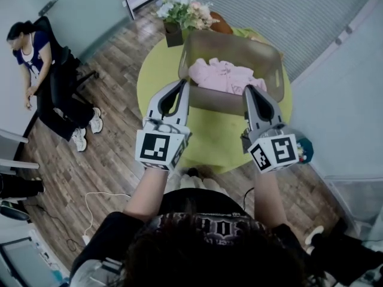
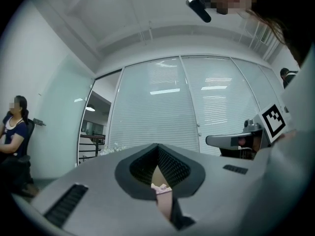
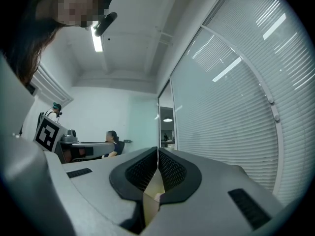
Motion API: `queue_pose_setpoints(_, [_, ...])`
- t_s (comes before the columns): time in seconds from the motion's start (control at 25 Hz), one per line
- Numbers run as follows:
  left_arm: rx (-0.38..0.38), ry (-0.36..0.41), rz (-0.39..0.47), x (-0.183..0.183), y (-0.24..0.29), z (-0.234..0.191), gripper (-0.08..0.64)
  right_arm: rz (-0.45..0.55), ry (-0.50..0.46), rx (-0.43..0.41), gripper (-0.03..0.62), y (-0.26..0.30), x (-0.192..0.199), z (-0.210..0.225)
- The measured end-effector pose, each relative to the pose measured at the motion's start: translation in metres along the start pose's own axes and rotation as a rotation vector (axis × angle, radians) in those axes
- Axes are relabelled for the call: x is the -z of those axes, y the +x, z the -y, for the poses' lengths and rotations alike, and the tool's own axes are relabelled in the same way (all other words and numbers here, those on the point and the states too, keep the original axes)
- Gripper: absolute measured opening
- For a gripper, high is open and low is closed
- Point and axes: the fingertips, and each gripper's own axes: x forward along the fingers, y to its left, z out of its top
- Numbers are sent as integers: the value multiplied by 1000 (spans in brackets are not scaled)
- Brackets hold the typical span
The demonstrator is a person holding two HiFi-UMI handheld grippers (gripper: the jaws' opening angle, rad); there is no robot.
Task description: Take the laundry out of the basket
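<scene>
A translucent brown basket [image 1: 220, 101] stands on the round yellow-green table [image 1: 158, 70], with pink laundry [image 1: 224, 75] piled inside. My left gripper [image 1: 182, 84] is shut, its tips at the basket's front left corner. My right gripper [image 1: 248, 89] is shut too, its tips against the right part of the front wall. In the left gripper view the left gripper [image 2: 158, 146] has its jaws meeting at the tip, and a bit of pink laundry [image 2: 161, 188] shows through the slot behind them. The right gripper view shows my right gripper [image 3: 157, 150] with jaws together and nothing between them.
A pot of flowers [image 1: 182, 14] stands at the table's far edge, left of the basket. A teal object [image 1: 304, 149] sits by the table's right edge. A person [image 1: 36, 58] sits on a chair at the far left. Blinds-covered glass walls close off the right.
</scene>
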Motion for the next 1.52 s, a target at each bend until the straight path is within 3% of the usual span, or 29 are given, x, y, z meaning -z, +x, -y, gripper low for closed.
queue_pose_setpoints(0.56, [11, 33, 9, -2, 48, -43, -3, 3, -6, 19, 29, 68, 2, 20])
queue_pose_setpoints(0.88, [-27, 32, -35, 0, 70, -59, -3, -6, -21, -34, 29, 105, -5, 37])
queue_pose_setpoints(1.16, [-80, 28, 3, -2, 88, -75, -3, -31, -6, -76, 29, 133, 4, 54])
queue_pose_setpoints(1.52, [-118, 39, -19, -1, 105, -81, -3, -71, -16, -145, 30, 159, 19, 63])
